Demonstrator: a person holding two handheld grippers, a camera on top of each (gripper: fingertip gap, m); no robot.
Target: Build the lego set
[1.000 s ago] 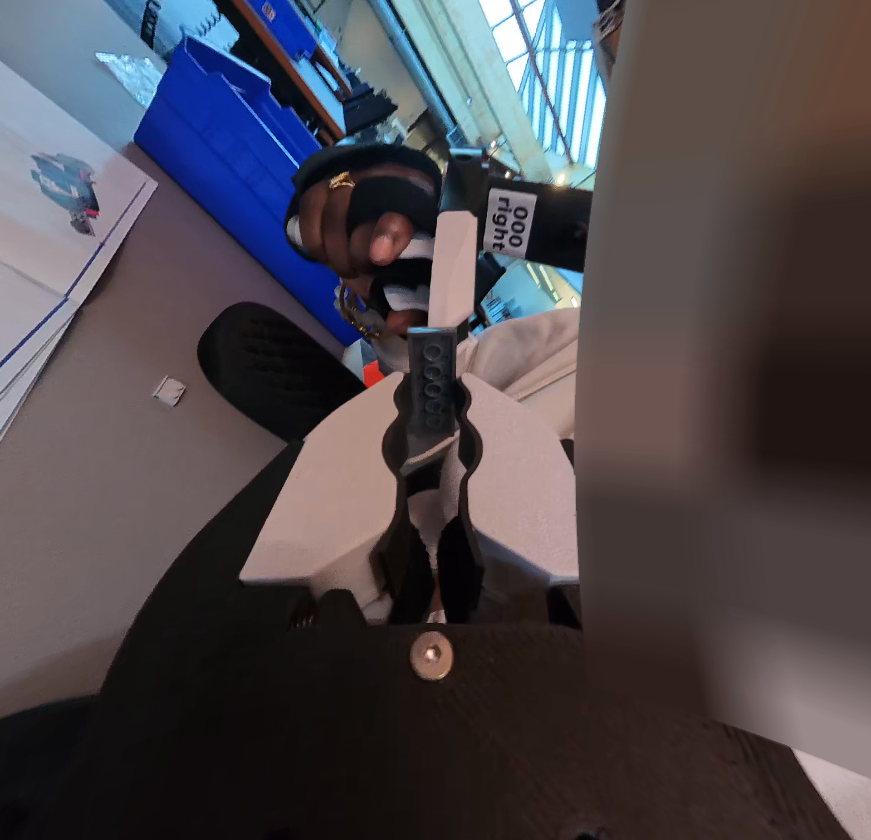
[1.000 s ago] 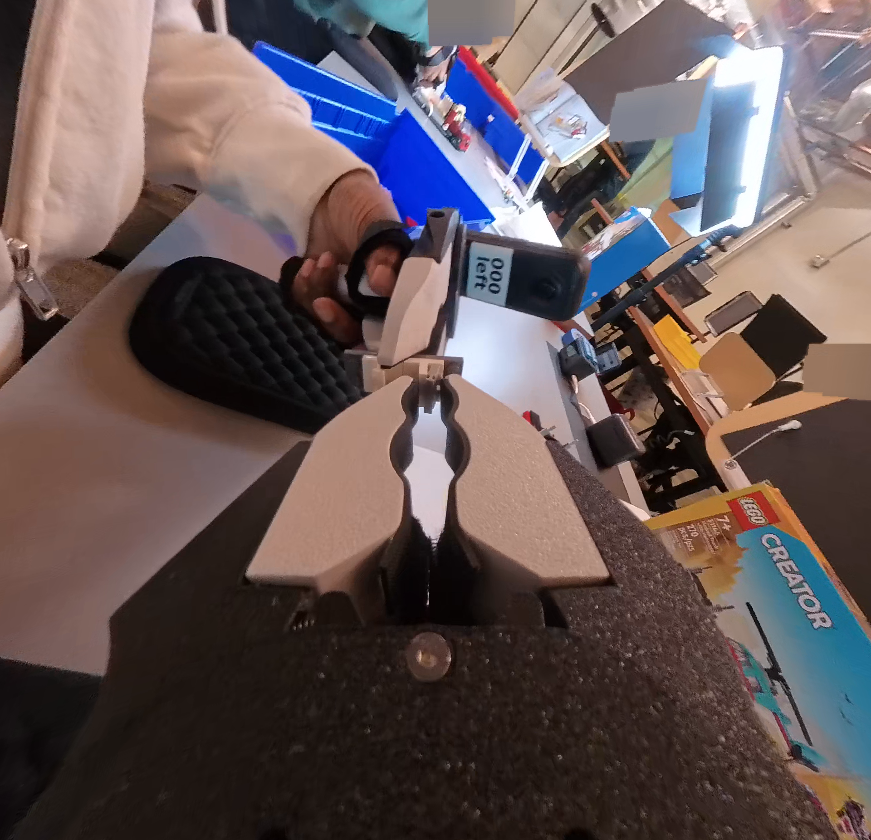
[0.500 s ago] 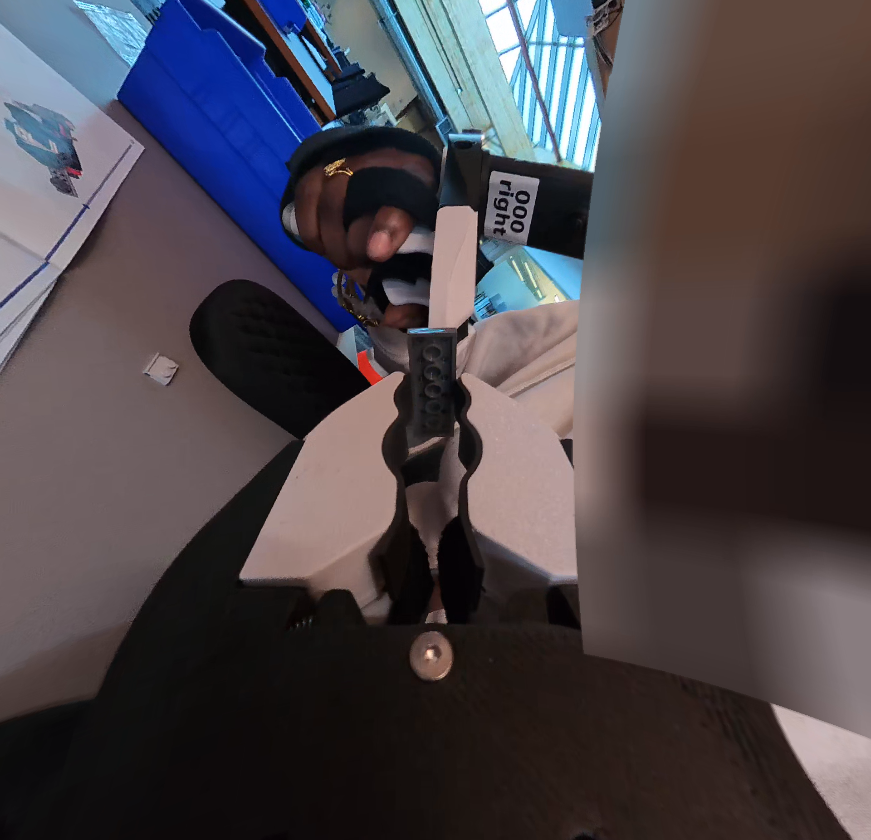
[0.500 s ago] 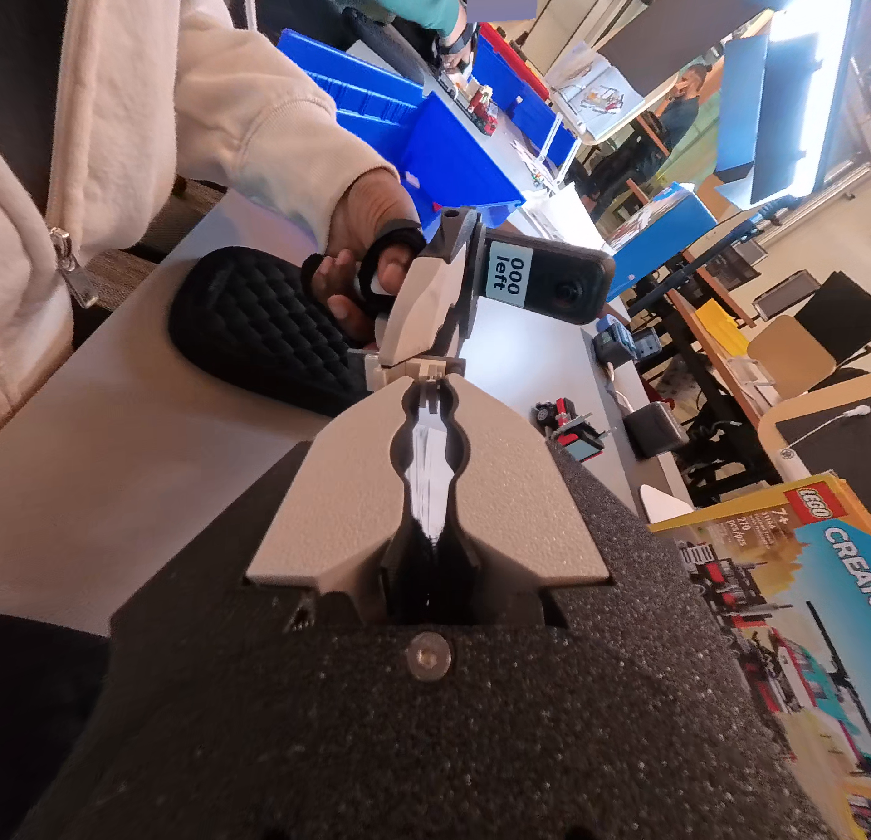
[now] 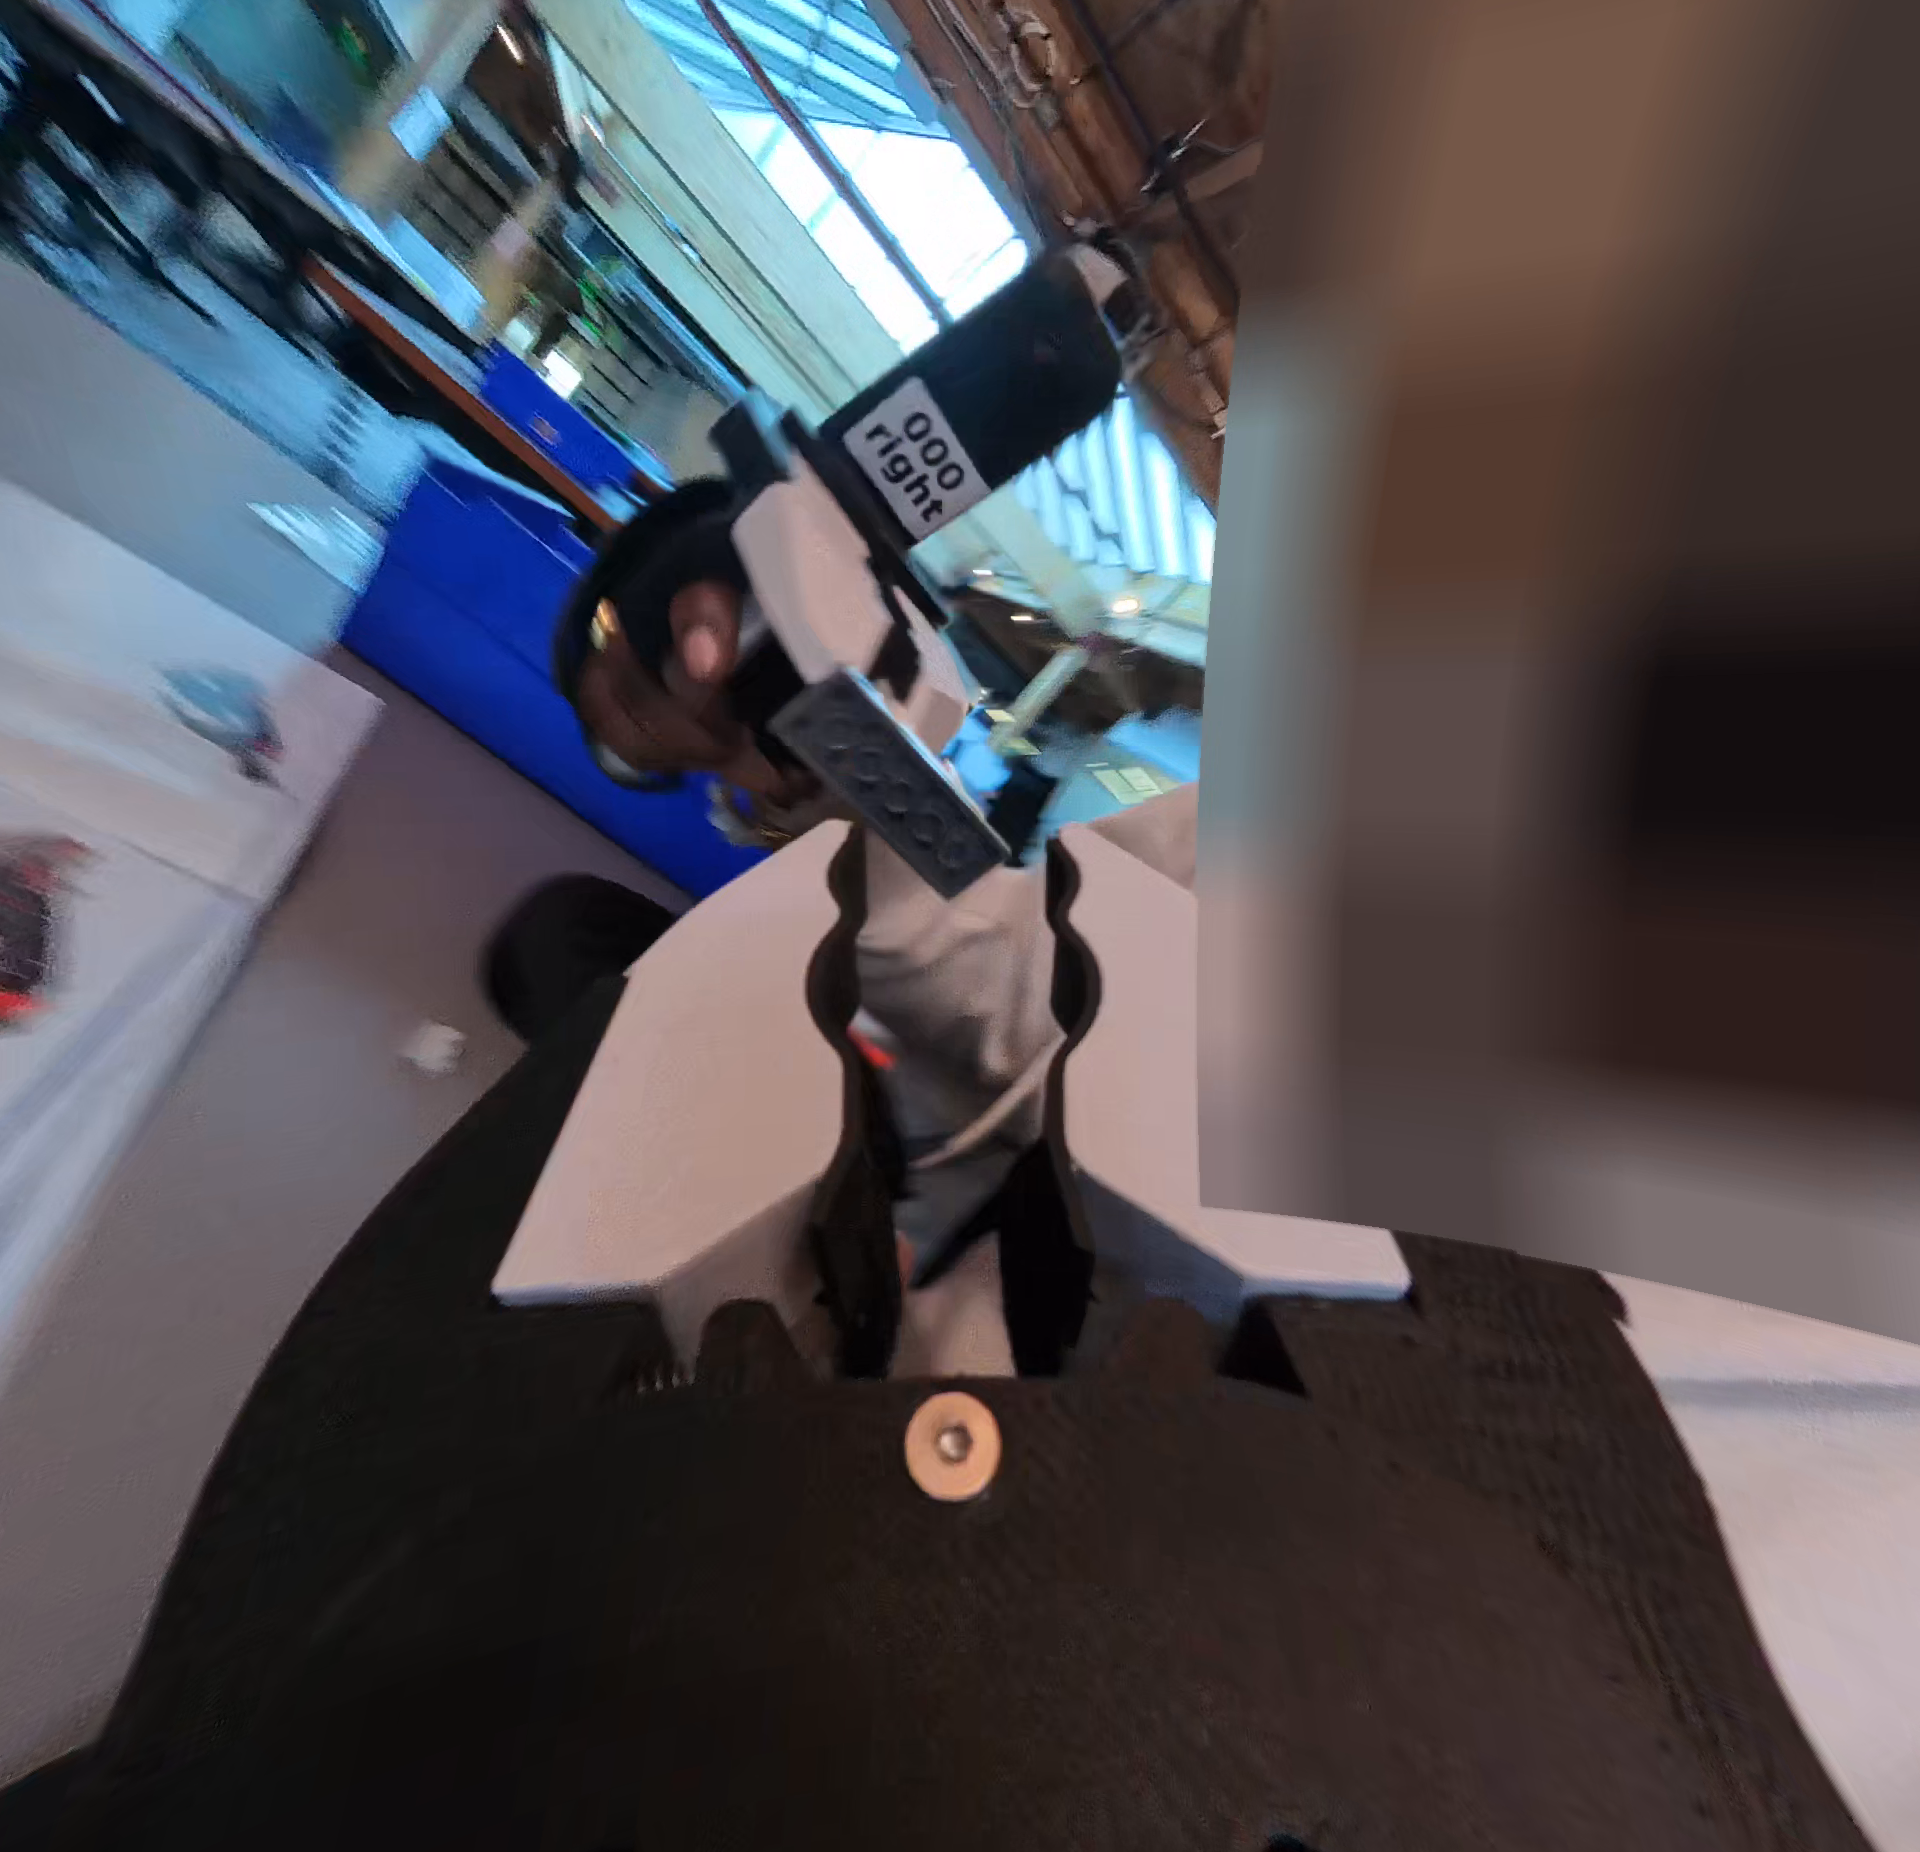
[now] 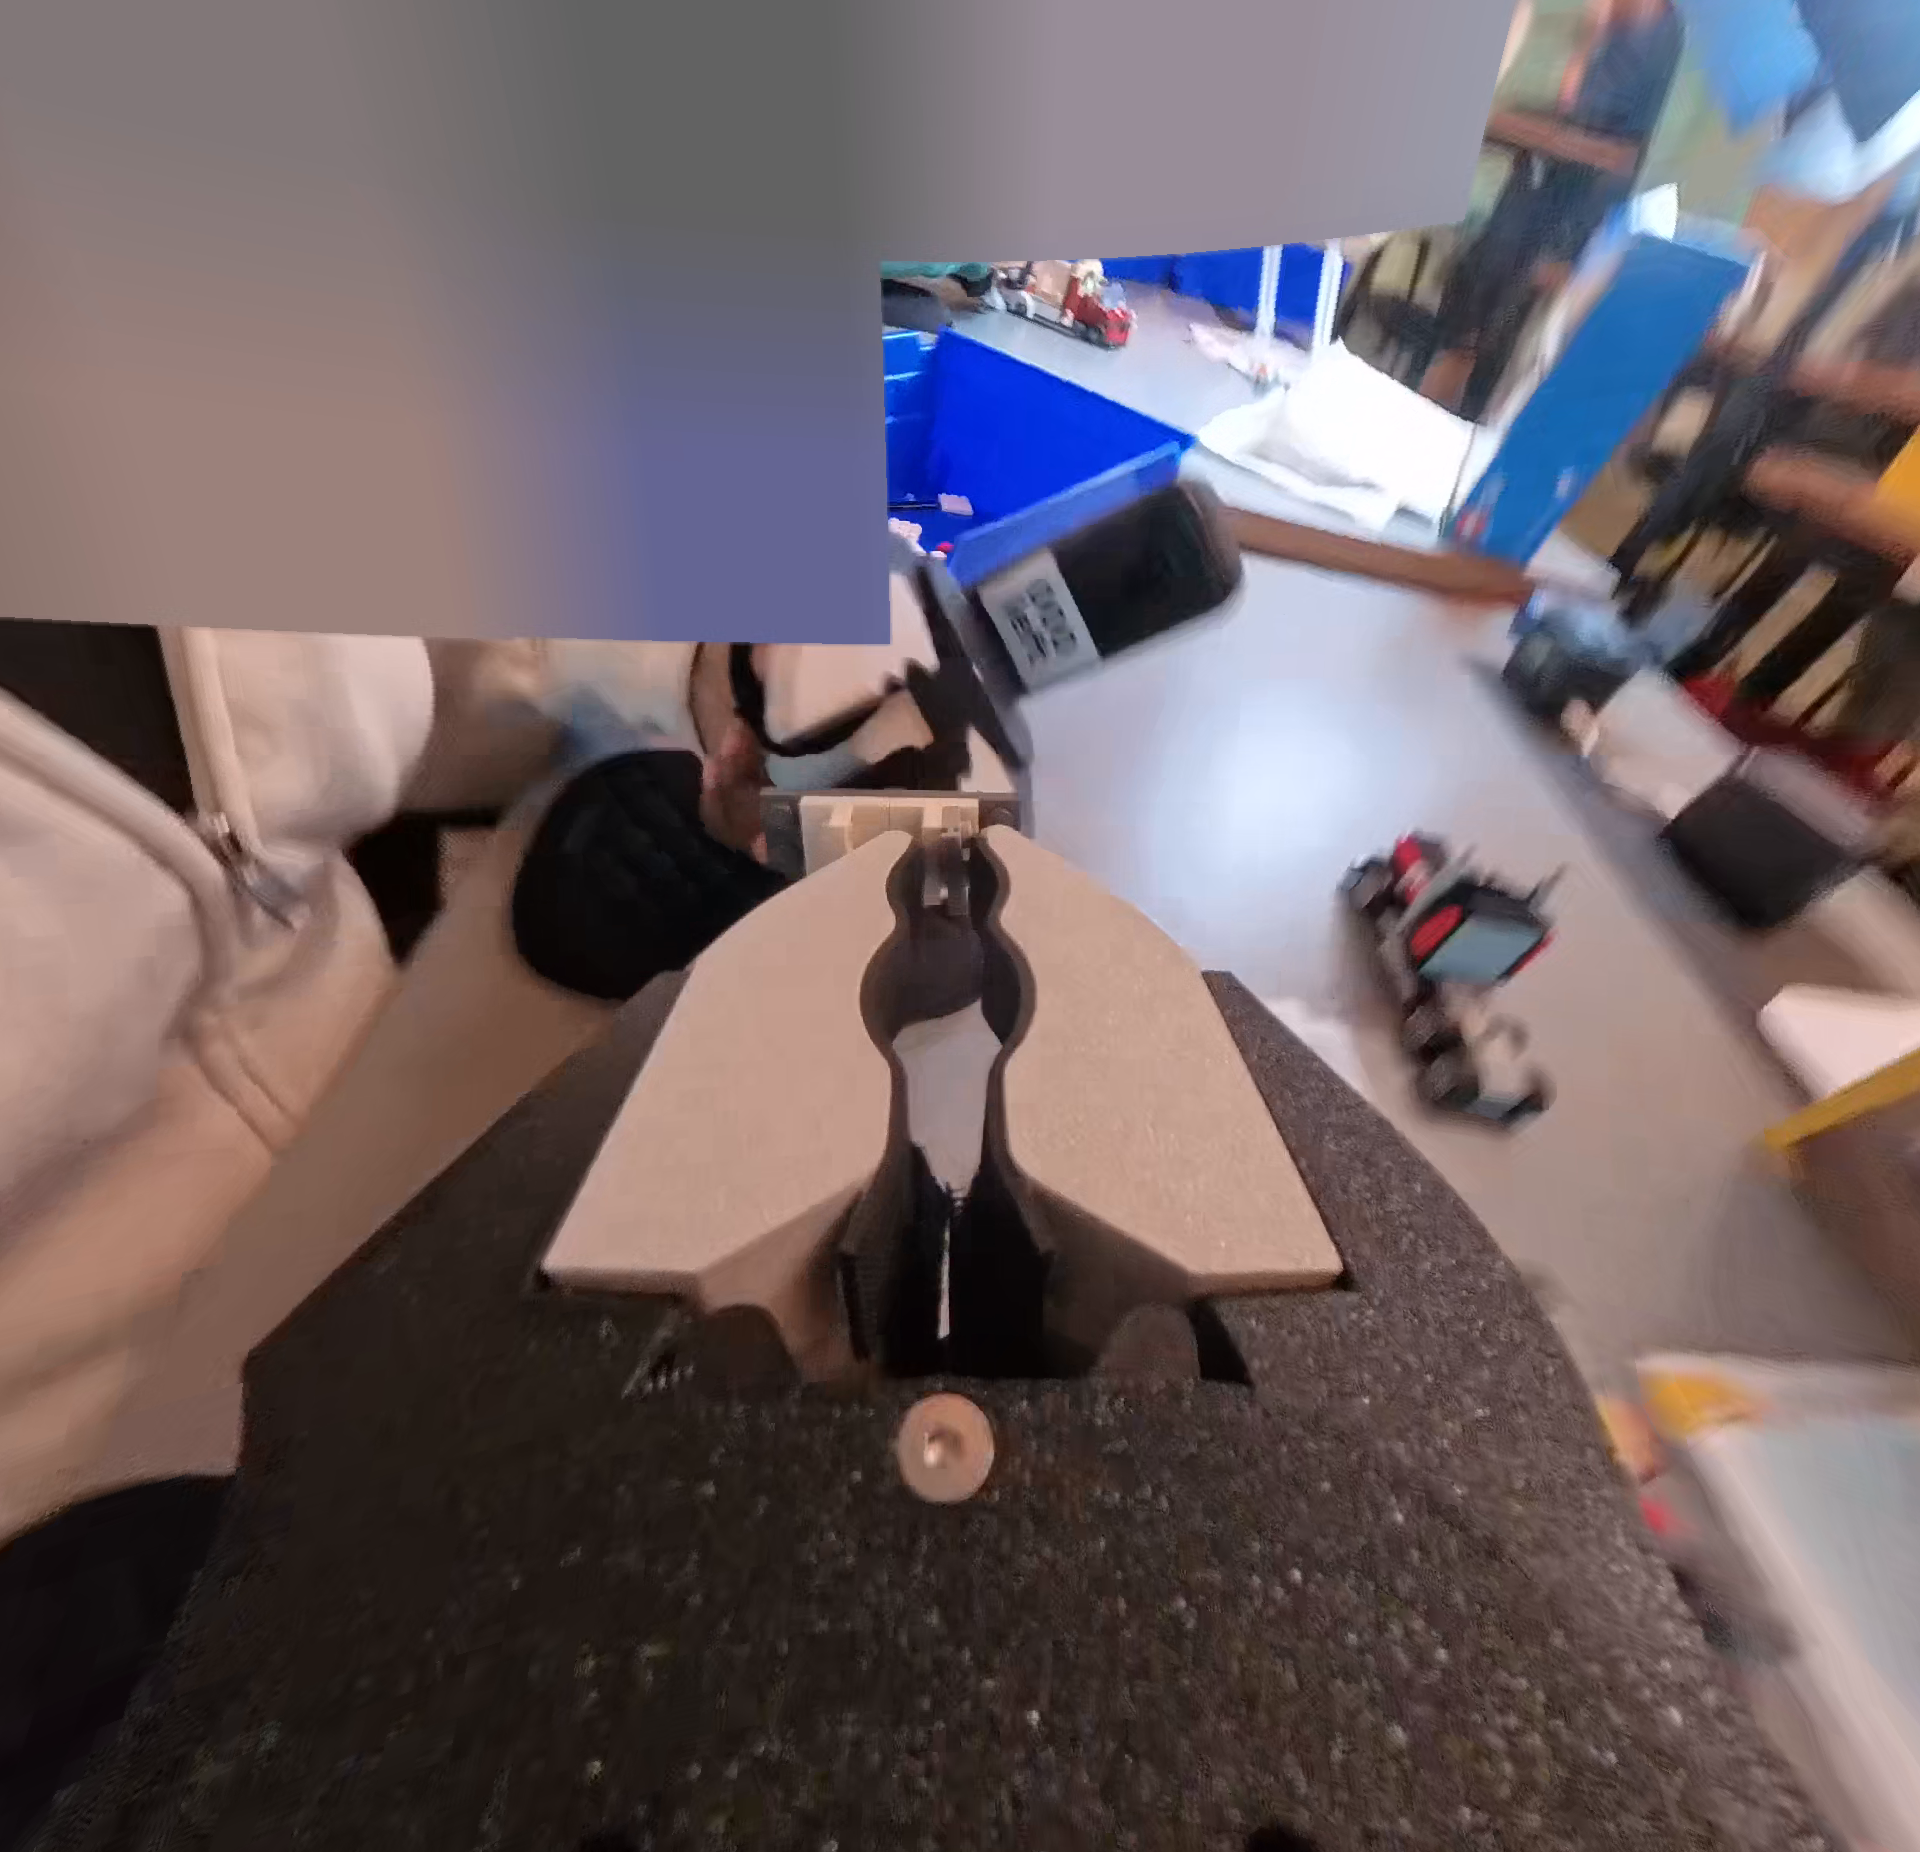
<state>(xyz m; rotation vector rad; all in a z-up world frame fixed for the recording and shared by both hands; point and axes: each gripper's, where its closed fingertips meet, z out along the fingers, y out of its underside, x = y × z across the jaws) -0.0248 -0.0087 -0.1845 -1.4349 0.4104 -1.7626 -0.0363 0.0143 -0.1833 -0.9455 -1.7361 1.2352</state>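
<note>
Left wrist view shows my left gripper [image 5: 951, 857] with its two pale fingers spread apart and nothing between them. Just past its tips, my right gripper [image 5: 831, 649] hangs in the air, tilted, gripped by a person's hand [image 5: 665, 670] wearing a ring. A dark grey lego plate [image 5: 894, 784] with a row of round holes sits at that gripper's tips, slanting down to the right, its lower end just above my left fingertips. Whether it touches them I cannot tell. A black camera [image 5: 987, 400] with a white sticker is fixed on top of the right gripper. Behind are a blue bin [image 5: 488, 607] and white instruction sheets [image 5: 125, 742] on the grey bench [image 5: 312, 971], all blurred.

From the right wrist view, my right gripper [image 6: 948, 846] has its fingers drawn nearly together, clamped on a small assembly of white and grey lego pieces [image 6: 883, 820] that lies crosswise at the tips. Directly beyond is the left gripper [image 6: 935, 722], held by a hand in a cream sleeve [image 6: 312, 763]. A black padded rest [image 6: 623, 867] lies on the bench beside it. To the right, well apart, a partly built red, black and pale blue lego model [image 6: 1455, 950] rests on the bench [image 6: 1247, 763].
</note>
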